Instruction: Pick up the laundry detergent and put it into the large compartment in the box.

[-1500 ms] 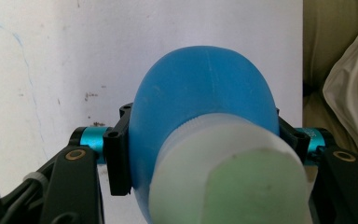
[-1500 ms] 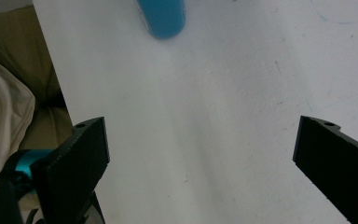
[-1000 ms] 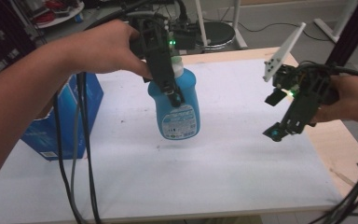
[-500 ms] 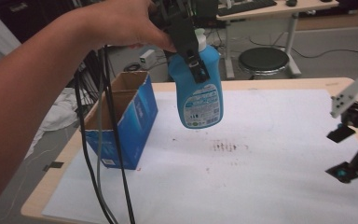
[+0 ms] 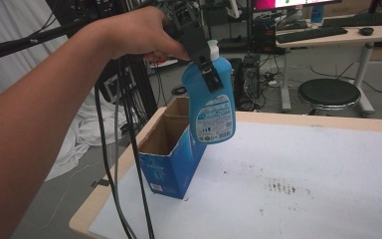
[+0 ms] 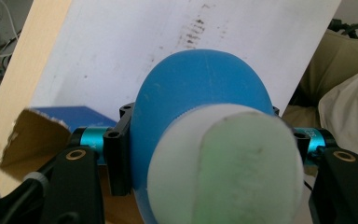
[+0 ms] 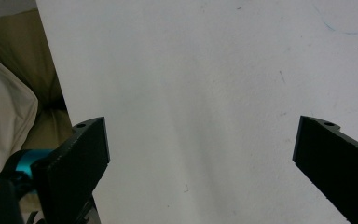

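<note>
One blue bottle [image 5: 211, 99] hangs upright, clamped near its neck in the left tool [image 5: 199, 47], just above the open carton [image 5: 171, 149]; right tool [image 7: 200, 154] gapes empty

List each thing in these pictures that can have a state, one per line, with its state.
Blue bottle: capped, upright, held in the air.
Cardboard box: open at the top, standing on the table.
Left gripper: shut on the bottle.
Right gripper: open, holding nothing.

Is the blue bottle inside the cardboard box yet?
Not yet. The blue bottle hangs upright in the left tongs, above the open cardboard box.
</note>
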Available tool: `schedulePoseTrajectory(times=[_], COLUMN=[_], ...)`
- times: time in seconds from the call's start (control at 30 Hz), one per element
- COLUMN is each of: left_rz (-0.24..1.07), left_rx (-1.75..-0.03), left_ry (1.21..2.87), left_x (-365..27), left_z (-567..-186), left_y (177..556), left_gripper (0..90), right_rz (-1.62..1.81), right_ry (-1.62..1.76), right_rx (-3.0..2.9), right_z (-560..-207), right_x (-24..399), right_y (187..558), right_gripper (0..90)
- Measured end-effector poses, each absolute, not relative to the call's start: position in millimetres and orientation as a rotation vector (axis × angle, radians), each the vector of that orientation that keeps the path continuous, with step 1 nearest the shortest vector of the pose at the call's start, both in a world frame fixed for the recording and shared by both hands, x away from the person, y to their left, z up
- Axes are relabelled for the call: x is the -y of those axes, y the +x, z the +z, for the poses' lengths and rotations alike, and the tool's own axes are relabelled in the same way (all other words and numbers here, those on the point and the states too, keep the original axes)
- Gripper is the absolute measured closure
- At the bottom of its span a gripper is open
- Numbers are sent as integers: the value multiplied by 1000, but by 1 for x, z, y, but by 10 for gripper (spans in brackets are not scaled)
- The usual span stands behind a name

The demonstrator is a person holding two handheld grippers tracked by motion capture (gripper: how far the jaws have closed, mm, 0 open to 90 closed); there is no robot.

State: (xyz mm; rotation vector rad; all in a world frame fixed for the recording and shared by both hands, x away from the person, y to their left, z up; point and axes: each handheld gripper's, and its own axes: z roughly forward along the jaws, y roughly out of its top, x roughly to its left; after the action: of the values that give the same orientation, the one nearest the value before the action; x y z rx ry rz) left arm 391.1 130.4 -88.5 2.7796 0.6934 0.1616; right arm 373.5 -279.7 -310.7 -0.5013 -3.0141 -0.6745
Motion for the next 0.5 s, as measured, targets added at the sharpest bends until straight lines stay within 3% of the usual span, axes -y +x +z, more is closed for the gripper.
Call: schedulePoseTrajectory(times=[0.5], left_rz=[215], left_rx=[-841], left_ry=[2733], left_x=[-191], left_z=[-77], left_y=[390], left_gripper=[378], right_rz=[-685], right_ry=[-512], right_rx=[3006], right_z=[-312], right_x=[280], right_y=[378], right_gripper=[27])
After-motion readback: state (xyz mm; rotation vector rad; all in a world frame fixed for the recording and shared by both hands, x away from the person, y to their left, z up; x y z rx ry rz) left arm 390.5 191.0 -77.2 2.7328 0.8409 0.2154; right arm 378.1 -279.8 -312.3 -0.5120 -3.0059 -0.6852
